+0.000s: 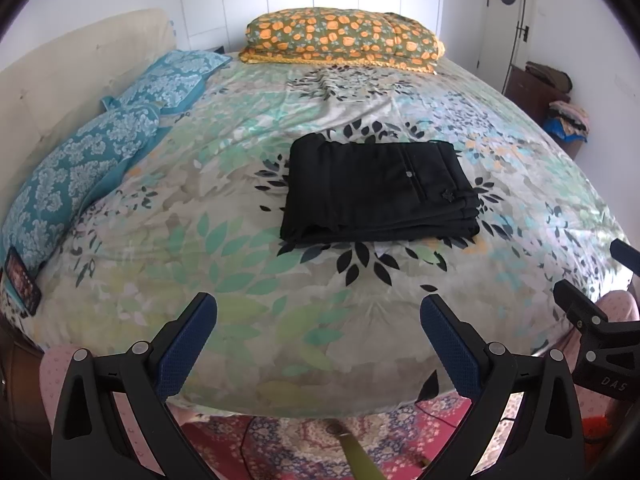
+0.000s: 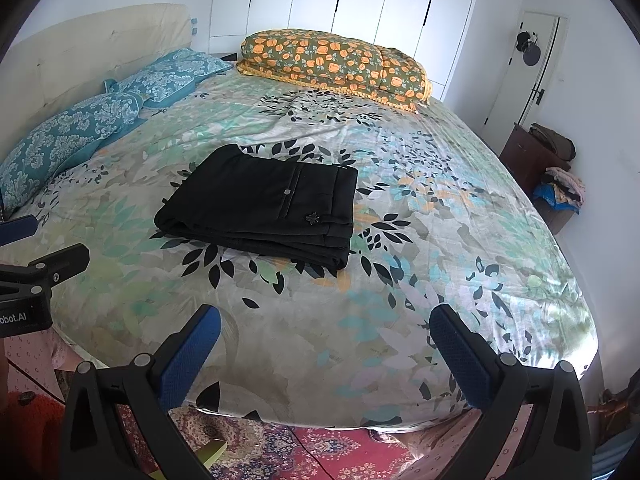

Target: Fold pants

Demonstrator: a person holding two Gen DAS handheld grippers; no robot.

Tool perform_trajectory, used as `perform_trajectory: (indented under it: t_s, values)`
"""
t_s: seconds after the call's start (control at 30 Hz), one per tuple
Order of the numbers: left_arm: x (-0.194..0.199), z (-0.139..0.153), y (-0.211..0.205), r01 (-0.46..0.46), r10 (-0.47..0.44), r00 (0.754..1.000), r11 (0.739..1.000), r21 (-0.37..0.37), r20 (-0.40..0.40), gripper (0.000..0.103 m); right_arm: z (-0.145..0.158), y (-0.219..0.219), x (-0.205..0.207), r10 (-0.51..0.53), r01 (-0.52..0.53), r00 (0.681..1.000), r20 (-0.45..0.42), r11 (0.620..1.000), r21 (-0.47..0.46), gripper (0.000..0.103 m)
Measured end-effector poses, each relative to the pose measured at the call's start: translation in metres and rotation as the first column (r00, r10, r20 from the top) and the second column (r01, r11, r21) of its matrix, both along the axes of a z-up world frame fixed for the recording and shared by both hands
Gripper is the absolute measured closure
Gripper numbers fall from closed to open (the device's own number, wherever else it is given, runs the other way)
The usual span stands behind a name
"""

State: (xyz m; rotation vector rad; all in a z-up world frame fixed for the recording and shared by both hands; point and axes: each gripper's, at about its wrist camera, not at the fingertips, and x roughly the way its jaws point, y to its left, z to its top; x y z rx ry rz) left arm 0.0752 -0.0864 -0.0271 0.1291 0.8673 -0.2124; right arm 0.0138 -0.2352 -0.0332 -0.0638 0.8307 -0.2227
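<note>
the black fabric pants (image 1: 380, 192) lie folded into a compact, layered rectangle in the middle of the bed with the leaf-print green and grey cover (image 1: 224, 248), pocket button and waistband facing up, well apart from both tools. the left gripper (image 1: 318, 344) and the right gripper (image 2: 326, 354) hover over the near edge of the bed, each with its blue-padded jaws spread wide and gripping nothing. the folding looks finished, so i judge this the closing step; at most the next move calls for pressing the stack flat or squaring its edges
</note>
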Motion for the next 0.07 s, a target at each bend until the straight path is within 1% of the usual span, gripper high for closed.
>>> perform_trajectory:
  t_s: [0.07]
  values:
    - [-0.0001,0.0003,0.0000,-0.002,0.002,1.000,1.000,-0.001,0.003,0.001,0.0005,-0.0003,-0.0004,-0.003,0.003,1.000,0.005,1.000,0.000,0.000]
